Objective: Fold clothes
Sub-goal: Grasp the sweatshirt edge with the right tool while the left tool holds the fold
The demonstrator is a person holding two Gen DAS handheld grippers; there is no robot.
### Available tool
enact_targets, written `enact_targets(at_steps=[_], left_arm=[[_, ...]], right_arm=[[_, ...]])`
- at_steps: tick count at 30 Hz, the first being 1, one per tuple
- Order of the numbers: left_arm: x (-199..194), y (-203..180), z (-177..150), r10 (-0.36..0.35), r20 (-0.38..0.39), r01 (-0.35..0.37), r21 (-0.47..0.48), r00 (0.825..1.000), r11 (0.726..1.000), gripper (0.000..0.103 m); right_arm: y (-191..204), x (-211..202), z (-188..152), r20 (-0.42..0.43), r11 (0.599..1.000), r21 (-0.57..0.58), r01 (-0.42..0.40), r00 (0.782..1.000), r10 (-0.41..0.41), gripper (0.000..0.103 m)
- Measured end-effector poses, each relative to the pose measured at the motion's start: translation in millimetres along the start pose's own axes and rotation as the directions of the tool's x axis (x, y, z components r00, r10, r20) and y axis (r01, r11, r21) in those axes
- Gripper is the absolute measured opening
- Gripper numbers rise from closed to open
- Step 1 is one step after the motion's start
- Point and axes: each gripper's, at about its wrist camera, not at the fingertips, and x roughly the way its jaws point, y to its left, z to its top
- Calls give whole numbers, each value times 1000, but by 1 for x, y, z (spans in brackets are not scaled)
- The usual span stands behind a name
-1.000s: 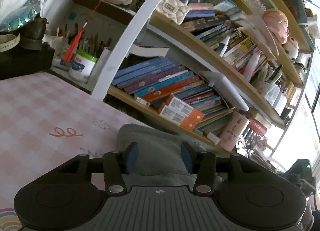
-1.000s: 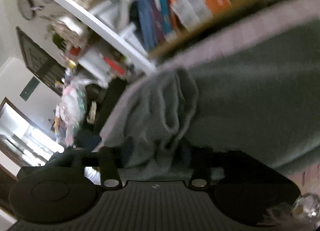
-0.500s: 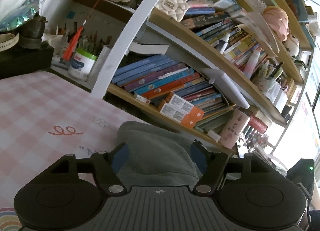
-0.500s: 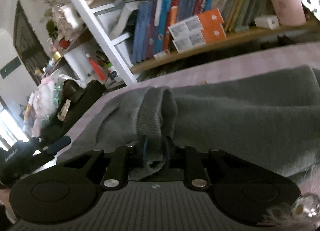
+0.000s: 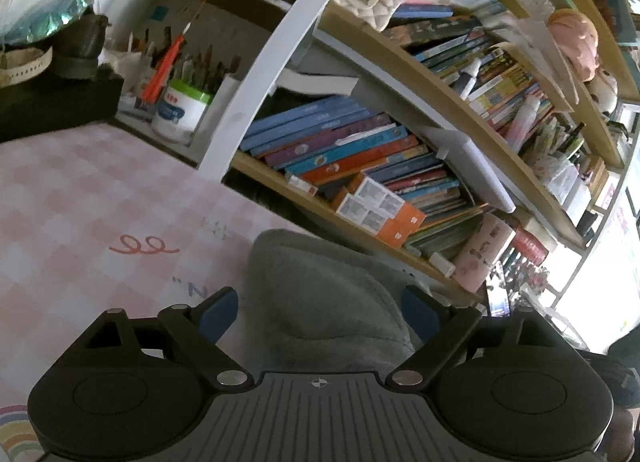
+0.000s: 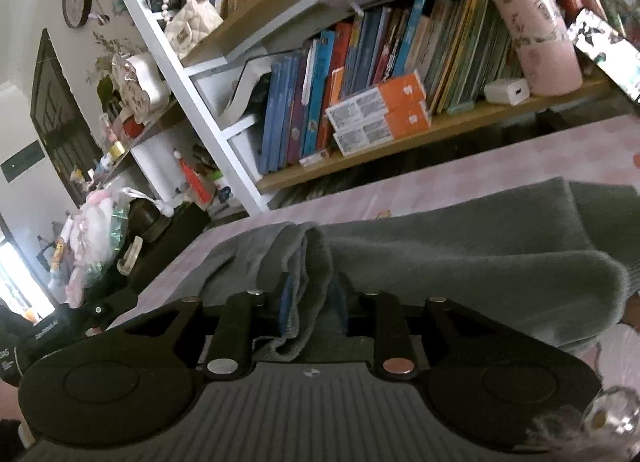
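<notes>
Fabric fills the near view: a dark grey fleece garment [image 6: 460, 262] lies on the pink-and-white checked table cover [image 5: 80, 197], its long axis running across the right wrist view, from a bunched ribbed edge at the left toward a rounded fold at the right. The right gripper [image 6: 310, 302] has that ribbed edge between its blue pads and the pads press on it, though the jaws are easing apart; a second ago the view was blurred and the cloth hung loosely between wider jaws. The left gripper [image 5: 318, 314] stands released, jaws spreading wide on either side of a rounded end of the garment and touching nothing; a second ago its pads were much closer in on the cloth. Beyond, a white plastic tub with a green rim [image 5: 178, 111] holds brushes and pencils, with an orange-red tassel hanging in front of it. Behind the table a wooden bookshelf with white uprights [image 5: 400, 246] carries leaning blue, purple and orange books, two orange-and-white cartons [image 6: 380, 117] and a pink cylindrical tube [image 6: 536, 29].
</notes>
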Motion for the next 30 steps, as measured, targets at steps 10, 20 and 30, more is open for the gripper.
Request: enact_targets(at_steps=[10,20,30], left_arm=[[8,6,1,53,-50,-55,-41,997,998,91],[42,6,7,22,-175,-49,-152,984,987,80],[36,-37,15,10,-19,-10,7,1000,1000,34]], right_arm=[[-1,-16,0,11,994,-110,29,1000,-28,42],[-23,-38,2,39,982,-146,119,993,-114,48],[-20,-36,-1,16,983,-154,101,995,-100,49]])
